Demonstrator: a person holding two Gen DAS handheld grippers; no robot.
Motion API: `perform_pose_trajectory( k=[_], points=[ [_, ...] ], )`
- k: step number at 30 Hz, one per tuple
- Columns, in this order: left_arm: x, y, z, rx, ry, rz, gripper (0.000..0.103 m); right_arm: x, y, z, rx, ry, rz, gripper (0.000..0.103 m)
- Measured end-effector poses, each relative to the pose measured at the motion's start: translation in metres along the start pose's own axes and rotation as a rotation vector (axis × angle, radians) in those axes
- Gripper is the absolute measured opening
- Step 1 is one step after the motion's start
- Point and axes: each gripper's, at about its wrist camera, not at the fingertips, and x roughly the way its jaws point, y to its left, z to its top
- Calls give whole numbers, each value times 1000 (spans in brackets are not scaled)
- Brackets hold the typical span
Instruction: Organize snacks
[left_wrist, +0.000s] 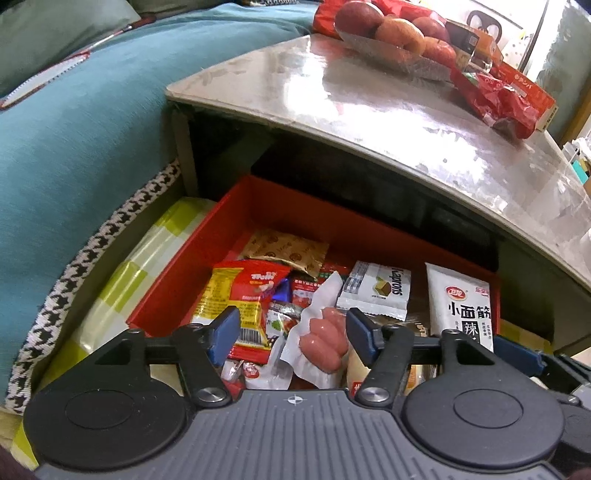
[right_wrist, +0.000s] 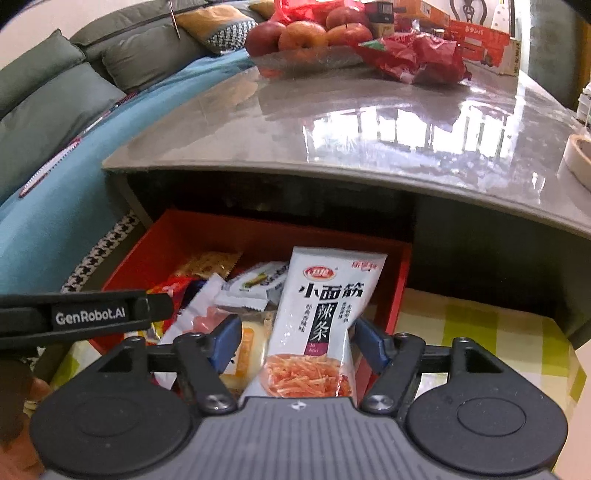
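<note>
A: How many snacks in the red box (left_wrist: 236, 221)?
B: Can't get a full count, they overlap. Distinct ones: 1 white spicy-strip pack (right_wrist: 325, 317), 1 white wafer pack (left_wrist: 376, 291), 1 brown patterned pouch (left_wrist: 288, 251), 1 red-yellow packet (left_wrist: 240, 299), 1 sausage pack (left_wrist: 321, 336) w/ approx. 3 pink links.
A: Grippers?
B: 2. Left gripper (left_wrist: 291, 336) spread open above the sausage pack, holding nothing. Right gripper (right_wrist: 295, 343) open too, spicy-strip pack between its fingers; can't tell if touching.
A: Where's the box?
B: Under the desk (right_wrist: 332, 122) edge, on a green-check cloth (right_wrist: 480, 332). On the desk: 1 dish w/ approx. 5 apples (right_wrist: 303, 35).
</note>
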Motion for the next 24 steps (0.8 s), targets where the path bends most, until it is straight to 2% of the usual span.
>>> perform_pose_trajectory(
  k=[10, 15, 18, 24],
  points=[
    [-30, 9, -10, -21, -44, 20, 81, -21, -1, -6, 11, -26, -20, 73],
    [-42, 10, -23, -12, -43, 23, 85, -35, 0, -13, 6, -36, -8, 75],
    [-50, 11, -31, -5, -48, 22, 87, -43, -1, -19, 10, -40, -2, 79],
    [-67, 10, -48, 13, -59, 29, 90, -61, -1, -34, 8, -41, -1, 79]
  ],
)
